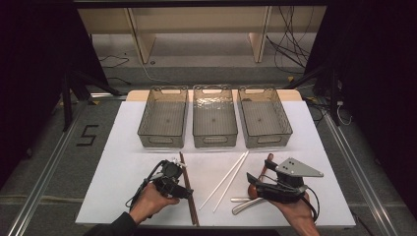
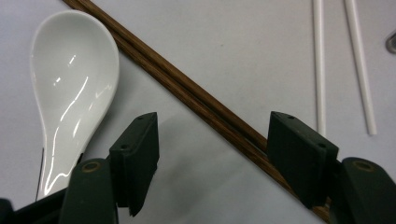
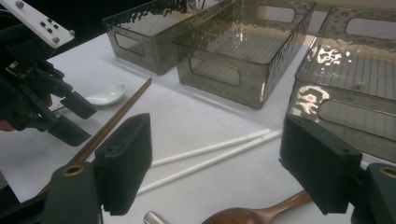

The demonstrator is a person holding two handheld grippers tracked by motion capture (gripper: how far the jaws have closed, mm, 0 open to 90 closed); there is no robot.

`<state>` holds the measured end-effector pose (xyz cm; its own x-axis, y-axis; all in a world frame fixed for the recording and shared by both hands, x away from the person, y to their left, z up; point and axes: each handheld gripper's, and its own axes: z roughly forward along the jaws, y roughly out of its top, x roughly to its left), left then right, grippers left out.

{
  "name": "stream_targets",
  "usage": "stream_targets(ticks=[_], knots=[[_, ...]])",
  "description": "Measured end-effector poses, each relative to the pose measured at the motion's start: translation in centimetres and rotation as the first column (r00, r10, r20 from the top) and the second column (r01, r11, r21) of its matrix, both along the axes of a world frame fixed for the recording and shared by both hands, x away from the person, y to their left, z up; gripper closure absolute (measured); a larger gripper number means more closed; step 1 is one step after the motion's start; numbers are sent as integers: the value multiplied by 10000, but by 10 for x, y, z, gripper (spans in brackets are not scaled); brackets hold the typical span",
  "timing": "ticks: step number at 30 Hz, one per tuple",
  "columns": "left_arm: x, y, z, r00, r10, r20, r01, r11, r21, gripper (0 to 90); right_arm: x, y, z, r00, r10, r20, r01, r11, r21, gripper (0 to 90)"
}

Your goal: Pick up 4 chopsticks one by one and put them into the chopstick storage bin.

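My left gripper is open and hovers low over a pair of brown chopsticks, which run slantwise between its jaws and under the right one. A white ceramic spoon lies just left of it. My right gripper is open and holds nothing; it points at two white chopsticks. A wooden spoon and a metal spoon lie under and beside it. The left gripper also shows in the right gripper view.
Three grey see-through bins stand in a row at the back of the white table mat, with nothing in them that I can see. The table's front edge runs close behind both hands.
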<state>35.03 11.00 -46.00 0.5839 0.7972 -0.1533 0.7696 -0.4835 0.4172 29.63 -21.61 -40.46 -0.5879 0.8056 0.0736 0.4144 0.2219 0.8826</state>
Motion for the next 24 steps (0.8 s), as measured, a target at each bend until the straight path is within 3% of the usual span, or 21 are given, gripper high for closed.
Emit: stream_targets(ticks=[12,15,24], knots=[[3,-5,-7,9998,-169,-62,172,9988,468,367,0,0,0,10000,17,5,-17,10000,-6,262],[2,-6,-7,9998,-157,-75,160,9994,310,377,0,0,0,10000,17,11,-17,10000,-14,262],[0,-13,-8,9985,-549,87,539,9946,883,372,0,0,0,10000,31,11,-30,10000,-13,262]])
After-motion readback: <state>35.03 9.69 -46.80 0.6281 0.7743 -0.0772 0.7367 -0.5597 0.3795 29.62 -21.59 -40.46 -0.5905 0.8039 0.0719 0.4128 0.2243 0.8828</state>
